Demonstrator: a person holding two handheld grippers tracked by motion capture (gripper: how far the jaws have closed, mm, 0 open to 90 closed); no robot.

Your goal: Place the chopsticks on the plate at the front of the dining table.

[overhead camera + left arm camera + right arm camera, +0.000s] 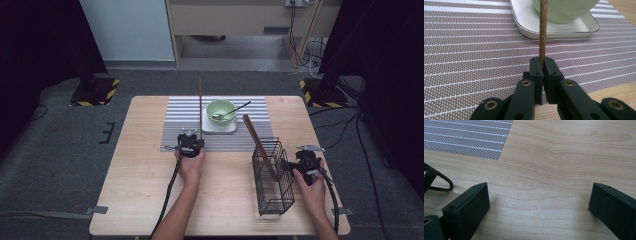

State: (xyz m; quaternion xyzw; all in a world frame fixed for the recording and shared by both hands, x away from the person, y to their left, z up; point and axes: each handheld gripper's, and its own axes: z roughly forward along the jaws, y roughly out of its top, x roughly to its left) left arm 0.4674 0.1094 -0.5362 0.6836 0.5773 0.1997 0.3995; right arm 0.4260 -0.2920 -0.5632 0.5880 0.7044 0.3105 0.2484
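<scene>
My left gripper (199,137) (543,64) hovers over the front edge of the striped placemat (185,117) (474,45), shut on the lower end of a thin brown wooden chopstick (200,102) (543,30). The chopstick points away toward a pale green bowl (220,111) (564,10) on a white square tray (219,128) (564,30). A metal spoon (231,112) rests in the bowl. Brown chopsticks (256,142) lean out of a black wire basket (272,180) at the right. My right gripper (299,161) (539,195) stands open just right of the basket, over bare wood.
A foot of the wire basket (439,181) lies close to my right gripper's left jaw, and the placemat's corner (466,137) lies beyond it. The wooden table (140,170) has bare room at front left. Dark stands and cables sit on the floor behind.
</scene>
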